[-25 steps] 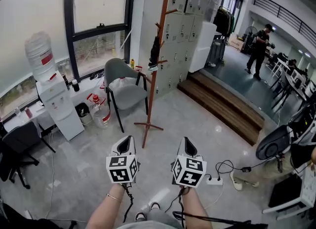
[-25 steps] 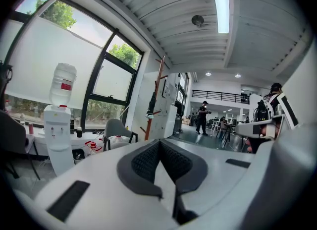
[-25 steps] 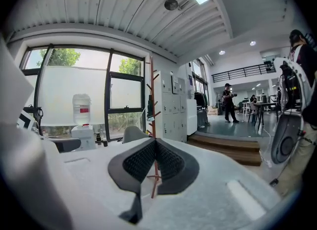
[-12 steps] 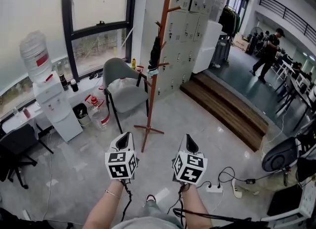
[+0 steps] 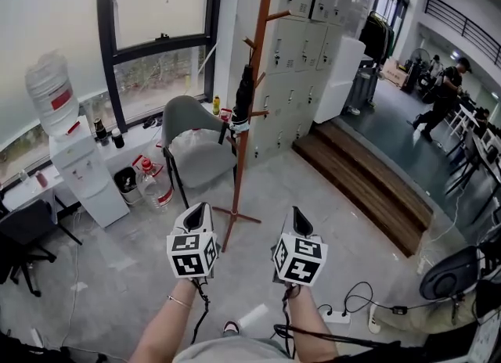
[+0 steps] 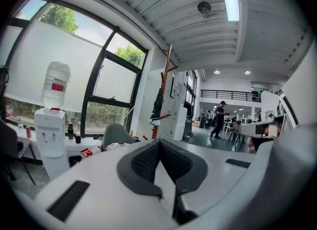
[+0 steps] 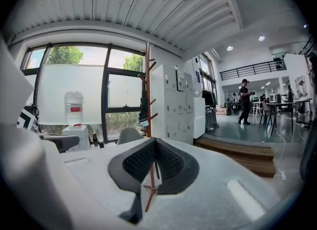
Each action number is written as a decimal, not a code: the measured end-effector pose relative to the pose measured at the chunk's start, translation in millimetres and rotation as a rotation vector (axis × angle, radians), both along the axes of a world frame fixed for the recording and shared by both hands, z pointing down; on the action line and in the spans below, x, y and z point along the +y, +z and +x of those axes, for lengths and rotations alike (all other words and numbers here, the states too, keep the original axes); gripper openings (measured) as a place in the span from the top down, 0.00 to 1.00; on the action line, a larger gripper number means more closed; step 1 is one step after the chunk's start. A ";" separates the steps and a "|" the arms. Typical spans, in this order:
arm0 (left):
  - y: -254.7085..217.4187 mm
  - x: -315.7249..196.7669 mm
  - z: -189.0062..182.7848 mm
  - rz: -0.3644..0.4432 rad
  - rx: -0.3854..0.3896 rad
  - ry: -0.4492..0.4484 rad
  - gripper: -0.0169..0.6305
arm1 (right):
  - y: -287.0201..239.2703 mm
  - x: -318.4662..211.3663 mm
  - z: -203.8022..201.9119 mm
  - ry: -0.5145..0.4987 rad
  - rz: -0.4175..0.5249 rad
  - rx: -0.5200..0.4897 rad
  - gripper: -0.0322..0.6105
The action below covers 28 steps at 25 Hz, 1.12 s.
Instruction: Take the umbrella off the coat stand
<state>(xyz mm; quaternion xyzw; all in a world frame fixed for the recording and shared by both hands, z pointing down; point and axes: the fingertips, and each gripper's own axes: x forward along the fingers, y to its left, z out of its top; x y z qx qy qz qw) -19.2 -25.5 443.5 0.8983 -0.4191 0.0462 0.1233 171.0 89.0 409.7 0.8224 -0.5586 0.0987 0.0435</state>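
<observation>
A tall brown wooden coat stand [image 5: 244, 119] rises from the floor ahead of me, near the window. On one of its pegs hangs a black folded umbrella [image 5: 244, 94], with a pale tag at its lower end. My left gripper [image 5: 197, 211] and right gripper [image 5: 300, 217] are held side by side, short of the stand's base and well apart from the umbrella. Both are shut with nothing between their pads. In the left gripper view the umbrella [image 6: 157, 107] shows past the closed tip [image 6: 159, 142]. The right gripper view has the stand [image 7: 147, 75] straight ahead of its tip [image 7: 155, 141].
A grey chair [image 5: 192, 131] stands just left of the coat stand, with a water bottle [image 5: 153, 185] and a water dispenser [image 5: 74, 158] further left. Lockers [image 5: 301, 48] stand behind, a wooden step [image 5: 368, 181] to the right. A power strip with cables [image 5: 337, 316] lies on the floor. A person [image 5: 446, 91] walks far off.
Both grippers and the head view have advanced towards the coat stand, which now looks nearer. The distant person has walked further right. Both grippers stay shut.
</observation>
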 end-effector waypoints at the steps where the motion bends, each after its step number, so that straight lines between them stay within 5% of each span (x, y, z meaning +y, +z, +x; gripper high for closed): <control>1: -0.2 -5.3 4.8 0.000 0.001 -0.007 0.97 | 0.4 -5.9 6.0 -0.005 -0.002 0.000 0.94; 18: 12.3 -74.7 31.8 0.002 -0.038 -0.064 0.97 | 23.3 -87.7 44.6 -0.067 -0.047 -0.033 0.94; 28: -0.3 -164.7 64.8 0.033 -0.011 -0.028 0.97 | 2.7 -174.5 65.0 -0.062 -0.015 0.016 0.94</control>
